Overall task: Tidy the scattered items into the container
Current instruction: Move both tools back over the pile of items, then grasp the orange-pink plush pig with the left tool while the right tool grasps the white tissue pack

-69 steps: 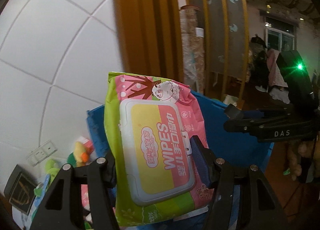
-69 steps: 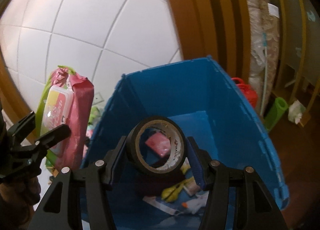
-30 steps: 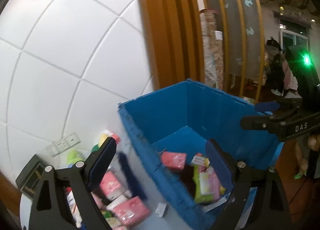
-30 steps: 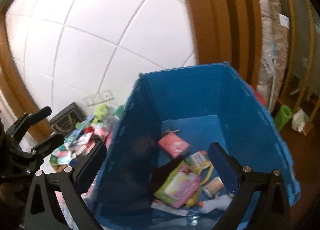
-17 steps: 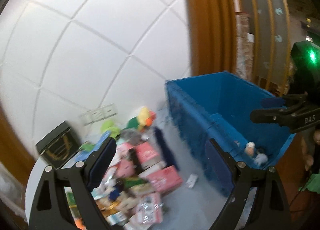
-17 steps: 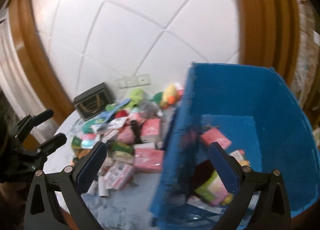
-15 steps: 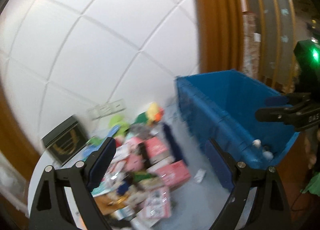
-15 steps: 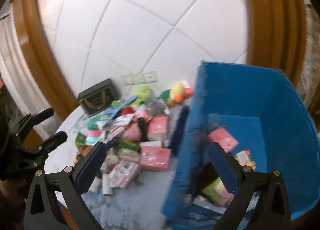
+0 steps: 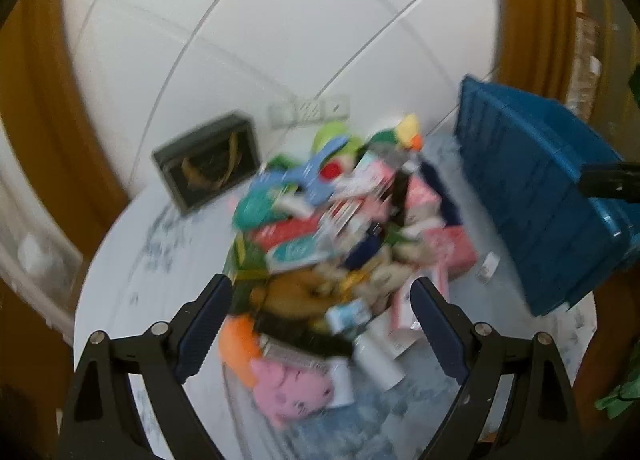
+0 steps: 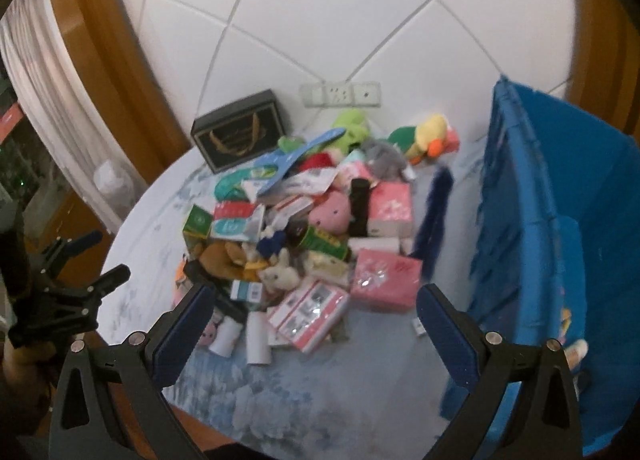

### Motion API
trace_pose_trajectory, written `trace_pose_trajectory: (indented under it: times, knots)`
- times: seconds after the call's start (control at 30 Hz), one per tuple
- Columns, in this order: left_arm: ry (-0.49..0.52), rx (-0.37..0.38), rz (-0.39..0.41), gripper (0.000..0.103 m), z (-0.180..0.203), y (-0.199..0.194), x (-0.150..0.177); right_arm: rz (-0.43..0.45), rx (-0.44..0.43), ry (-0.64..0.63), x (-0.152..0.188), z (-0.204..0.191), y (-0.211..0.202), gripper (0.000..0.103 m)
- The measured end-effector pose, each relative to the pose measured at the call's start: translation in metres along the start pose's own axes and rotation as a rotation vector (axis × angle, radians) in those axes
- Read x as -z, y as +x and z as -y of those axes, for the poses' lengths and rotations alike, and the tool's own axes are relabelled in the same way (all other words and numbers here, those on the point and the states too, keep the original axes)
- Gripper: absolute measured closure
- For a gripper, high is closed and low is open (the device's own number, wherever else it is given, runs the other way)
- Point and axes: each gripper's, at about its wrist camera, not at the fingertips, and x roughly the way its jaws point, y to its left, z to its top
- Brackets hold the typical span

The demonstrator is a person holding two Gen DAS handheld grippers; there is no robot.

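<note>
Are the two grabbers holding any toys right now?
No. The left gripper and right gripper are both open and empty, above the pile of items.

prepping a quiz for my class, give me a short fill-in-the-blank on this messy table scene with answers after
1. Both the left gripper and the right gripper hold ____.
2. The container beside the pile is coloured ____.
3. The duck plush has an orange ____.
4. The black box with gold print stands against the ____.

Missing words: nothing; blue; beak; wall
</note>
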Motion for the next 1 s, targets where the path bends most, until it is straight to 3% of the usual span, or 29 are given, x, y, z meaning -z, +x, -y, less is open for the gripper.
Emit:
trace_pose_trajectory:
  times: [0.27, 0.53, 0.83, 1.0]
  knots:
    - [-0.132, 0.007, -0.192, 0.012, -0.059, 0.066, 0.078, -0.107, 0.000, -0.007, 0.023, -0.032, 0.060, 0.000]
    - [-0.196, 0.012, -0.328, 0.012, -0.076, 0.143, 0.129, -0.215, 0.030, 0.036, 0.053, -0.043, 0.117, 0.000]
    - [-0.259, 0.032, -0.341, 0.012, -0.084, 0.197, 0.132, -0.270, 0.084, 0.055, 0.076, -0.043, 0.152, 0.000]
    - [-0.217, -0.027, -0.351, 0.011, -0.074, 0.217, 0.135, -0.302, 0.114, 0.143, 0.087, -0.024, 0.184, 0.000]
